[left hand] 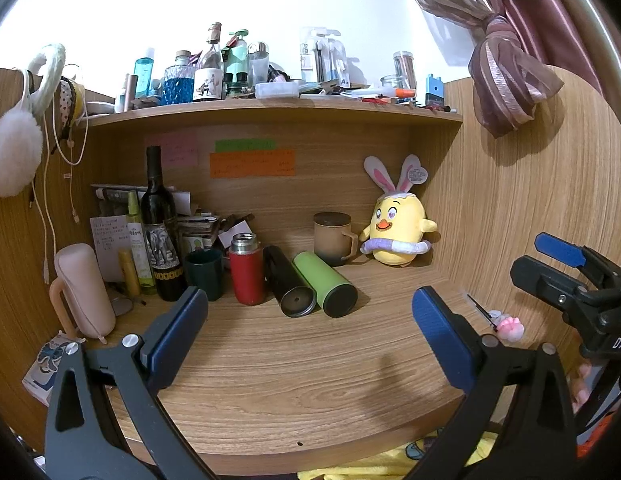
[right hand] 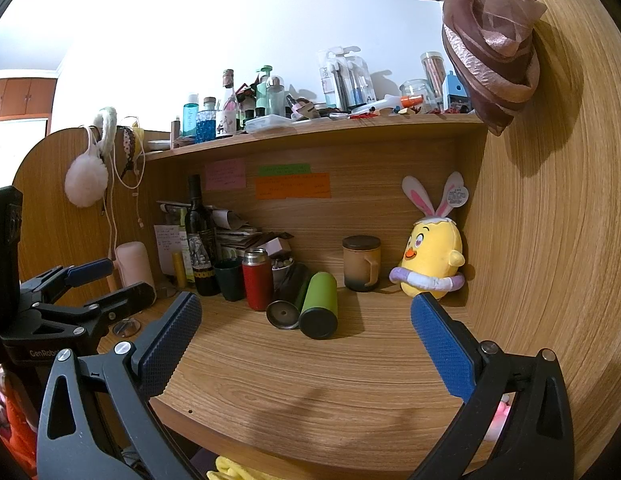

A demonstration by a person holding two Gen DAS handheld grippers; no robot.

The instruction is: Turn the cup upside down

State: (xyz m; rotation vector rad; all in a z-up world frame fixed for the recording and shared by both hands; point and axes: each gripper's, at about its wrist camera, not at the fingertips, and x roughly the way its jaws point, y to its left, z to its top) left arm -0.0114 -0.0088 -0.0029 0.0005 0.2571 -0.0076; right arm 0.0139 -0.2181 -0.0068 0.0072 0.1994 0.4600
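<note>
A dark green cup (left hand: 204,273) stands upright, mouth up, at the back left of the wooden desk (left hand: 294,364), between a wine bottle and a red flask; it also shows in the right wrist view (right hand: 229,279). A tan lidded mug (left hand: 334,237) stands upright further right, beside a yellow plush chick; it also shows in the right wrist view (right hand: 361,263). My left gripper (left hand: 310,312) is open and empty, above the desk's front. My right gripper (right hand: 306,318) is open and empty, also short of the cups; it shows at the right edge of the left wrist view (left hand: 550,260).
A red flask (left hand: 246,269) stands upright. A black tumbler (left hand: 288,286) and a green tumbler (left hand: 324,284) lie on their sides mid-desk. A wine bottle (left hand: 158,232), a pink case (left hand: 84,290) and papers crowd the left. A yellow plush chick (left hand: 396,228) sits at the right. A cluttered shelf (left hand: 270,106) runs overhead.
</note>
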